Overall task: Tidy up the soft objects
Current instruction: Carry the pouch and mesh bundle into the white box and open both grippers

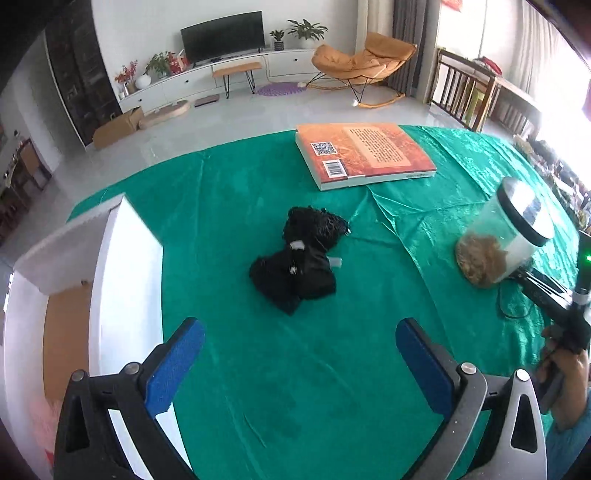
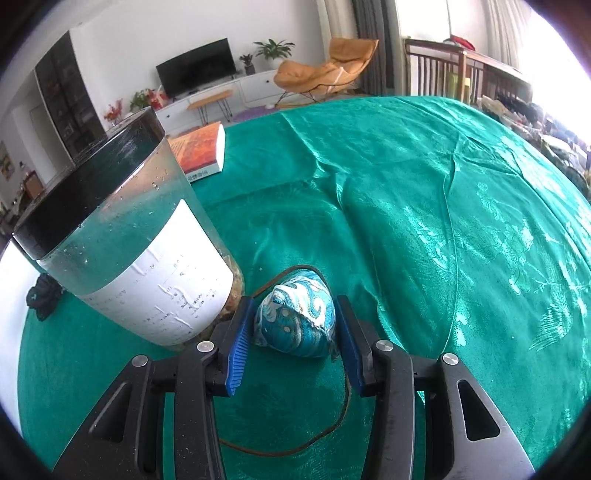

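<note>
Right hand-held gripper (image 2: pixel 293 345) brackets our blue pouch (image 2: pixel 295 317), not clearly clenched; left hand-held gripper (image 1: pixel 300 365) spread empty, black bundle (image 1: pixel 299 258) unsorted beside white box (image 1: pixel 110 258).

In the left wrist view, the bundle (image 1: pixel 301 258) lies mid-frame on the counter (image 1: pixel 229 206), the book (image 1: pixel 364 155) above it, the jar (image 1: pixel 502 236) at right, the box (image 1: pixel 99 280) at left. In the right wrist view, the pouch (image 2: pixel 297 314) sits lower centre, just right of the jar.

TV (image 1: pixel 223 36) on long white cabinet (image 1: pixel 221 74) vs white wall; orange rocking chair (image 1: pixel 364 62) to its right, wooden bench (image 1: pixel 238 70) in front, bright window further right.
</note>
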`<state>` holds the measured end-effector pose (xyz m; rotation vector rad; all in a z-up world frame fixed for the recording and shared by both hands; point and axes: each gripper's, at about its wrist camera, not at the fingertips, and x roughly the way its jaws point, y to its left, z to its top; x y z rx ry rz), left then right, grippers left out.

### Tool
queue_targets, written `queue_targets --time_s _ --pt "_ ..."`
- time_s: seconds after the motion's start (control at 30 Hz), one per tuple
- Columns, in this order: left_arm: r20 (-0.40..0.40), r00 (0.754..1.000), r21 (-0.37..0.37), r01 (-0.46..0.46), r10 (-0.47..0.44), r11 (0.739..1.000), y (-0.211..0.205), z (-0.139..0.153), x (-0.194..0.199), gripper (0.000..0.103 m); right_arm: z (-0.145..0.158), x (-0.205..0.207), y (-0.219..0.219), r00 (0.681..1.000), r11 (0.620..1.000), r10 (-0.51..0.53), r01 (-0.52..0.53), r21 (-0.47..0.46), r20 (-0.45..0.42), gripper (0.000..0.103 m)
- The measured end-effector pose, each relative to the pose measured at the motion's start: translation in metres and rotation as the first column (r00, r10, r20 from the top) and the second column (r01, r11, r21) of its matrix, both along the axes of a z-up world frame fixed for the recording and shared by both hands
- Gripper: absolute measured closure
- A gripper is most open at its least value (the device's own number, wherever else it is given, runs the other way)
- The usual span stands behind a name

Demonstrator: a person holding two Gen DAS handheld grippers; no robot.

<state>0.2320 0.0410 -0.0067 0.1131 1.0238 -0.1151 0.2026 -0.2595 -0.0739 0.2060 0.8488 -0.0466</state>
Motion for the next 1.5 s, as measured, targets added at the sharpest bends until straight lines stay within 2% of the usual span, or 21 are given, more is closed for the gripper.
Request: queue_targets --time_s 0.1,0.2,0.27,0.3,0.33,0.4,0.47,0.57,0.7,0.77,0.9,0.97,1.03,1.13,1.23,1.33,1.37,1.4,1.47,1.5 --pt "-0.055 0.997 -0.009 0.046 -0.046 0.999 -0.005 -0.029 0.048 0.000 0.000 -0.001 -0.001 1.000 1.000 0.000 0.000 0.011 0.003 0.057" --pt "-0.084 0.995 0.059 0.054 -0.049 0.997 -0.013 -0.057 0.078 0.000 0.000 -0.003 -0.002 1.000 1.000 0.000 0.000 0.029 0.007 0.057" --pt "-0.107 0.994 0.088 0.029 -0.019 0.996 -0.013 -0.076 0.088 0.001 0.000 -0.002 -0.005 1.000 0.999 0.004 -0.004 0.045 0.011 0.056" --pt "-0.116 0.993 0.082 0.002 0.007 0.997 -0.010 -0.083 0.090 0.010 0.000 -0.001 -0.008 1.000 0.998 0.017 -0.018 0.061 0.007 0.056" --pt "-0.117 0.993 0.044 -0.017 0.022 0.999 -0.005 -0.087 0.090 0.016 0.001 0.003 -0.012 0.999 0.996 0.038 -0.037 0.083 -0.006 0.057" --pt "-0.088 0.994 -0.043 -0.068 0.064 0.997 0.006 -0.084 0.085 0.056 0.004 0.014 -0.027 0.998 0.989 0.050 -0.045 0.139 -0.032 0.057" --pt "-0.100 0.992 -0.038 -0.083 0.079 0.996 0.006 -0.082 0.083 0.069 0.012 0.022 -0.042 0.999 0.987 0.025 -0.021 0.160 -0.026 0.058" --pt "-0.114 0.991 -0.105 -0.086 0.074 0.991 0.013 -0.066 0.076 0.070 0.041 0.028 -0.059 0.999 0.988 0.006 -0.011 0.155 0.032 0.058" --pt "-0.079 0.995 -0.259 -0.078 0.059 0.963 0.029 -0.019 0.053 0.070 0.095 0.020 -0.062 0.994 0.997 0.010 -0.019 0.079 0.111 0.058" --pt "-0.047 0.998 -0.308 -0.065 0.053 0.949 0.040 0.009 0.033 0.070 0.126 0.011 -0.050 0.989 0.998 0.047 -0.053 0.042 0.142 0.058" --pt "0.017 0.998 -0.318 -0.056 0.065 0.946 0.083 0.063 -0.023 0.069 0.178 -0.015 0.006 0.965 0.981 0.186 -0.193 0.021 0.185 0.058" --pt "0.033 0.994 -0.294 -0.090 0.104 0.951 0.118 0.081 -0.055 0.069 0.196 -0.031 0.052 0.940 0.955 0.279 -0.293 0.047 0.197 0.058" --pt "0.041 0.986 -0.253 -0.146 0.162 0.956 0.155 0.091 -0.089 0.069 0.209 -0.049 0.102 0.903 0.912 0.373 -0.399 0.097 0.212 0.058" --pt "0.057 0.966 -0.137 -0.241 0.251 0.961 0.204 0.091 -0.139 0.069 0.217 -0.076 0.185 0.827 0.811 0.512 -0.554 0.187 0.230 0.058" --pt "0.040 0.943 -0.088 -0.325 0.329 0.942 0.246 0.078 -0.187 0.067 0.212 -0.107 0.264 0.738 0.693 0.637 -0.674 0.255 0.222 0.058" --pt "0.039 0.908 -0.027 -0.416 0.417 0.909 0.273 0.059 -0.222 0.041 0.194 -0.136 0.329 0.664 0.594 0.725 -0.737 0.323 0.181 0.057" --pt "0.050 0.900 -0.016 -0.433 0.433 0.901 0.278 0.051 -0.231 0.026 0.185 -0.143 0.347 0.647 0.571 0.747 -0.743 0.348 0.155 0.054" --pt "0.068 0.894 -0.004 -0.445 0.444 0.896 0.282 0.048 -0.240 0.018 0.175 -0.149 0.363 0.636 0.560 0.762 -0.742 0.368 0.123 0.053" --pt "0.098 0.888 0.019 -0.453 0.450 0.891 0.283 0.045 -0.253 0.017 0.156 -0.155 0.390 0.602 0.537 0.796 -0.748 0.391 0.059 0.028" --pt "0.106 0.886 0.027 -0.456 0.451 0.889 0.281 0.044 -0.256 0.017 0.149 -0.158 0.397 0.594 0.538 0.804 -0.750 0.384 0.033 0.028"
